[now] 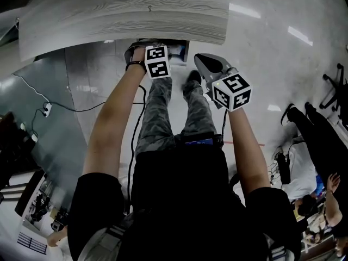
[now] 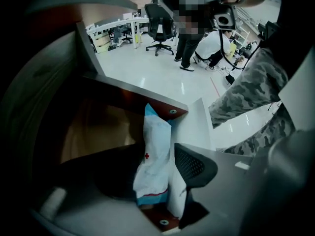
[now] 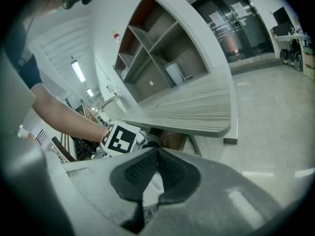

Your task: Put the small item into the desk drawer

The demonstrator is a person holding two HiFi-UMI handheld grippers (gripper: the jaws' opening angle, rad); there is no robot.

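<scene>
A small white and blue packet (image 2: pixel 153 156) with a red cross stands on end inside the open desk drawer (image 2: pixel 132 94). My left gripper (image 2: pixel 160 173) reaches into the drawer, jaws spread either side of the packet with the mesh right pad (image 2: pixel 193 163) close beside it; no squeeze shows. In the head view its marker cube (image 1: pixel 157 62) sits at the drawer (image 1: pixel 177 49) under the light wood desk top (image 1: pixel 125 12). My right gripper (image 1: pixel 200 59) hangs to the right of the drawer over the floor, shut and empty, its pads (image 3: pixel 158 167) meeting at the tips.
The desk top (image 3: pixel 197 107) overhangs the drawer. A shelf unit (image 3: pixel 157 48) stands behind the desk. Office chairs (image 2: pixel 160 26) and a standing person (image 2: pixel 189 28) are on the floor beyond. Seated people (image 1: pixel 312 162) are at the right, and a cable (image 1: pixel 81 110) lies at the left.
</scene>
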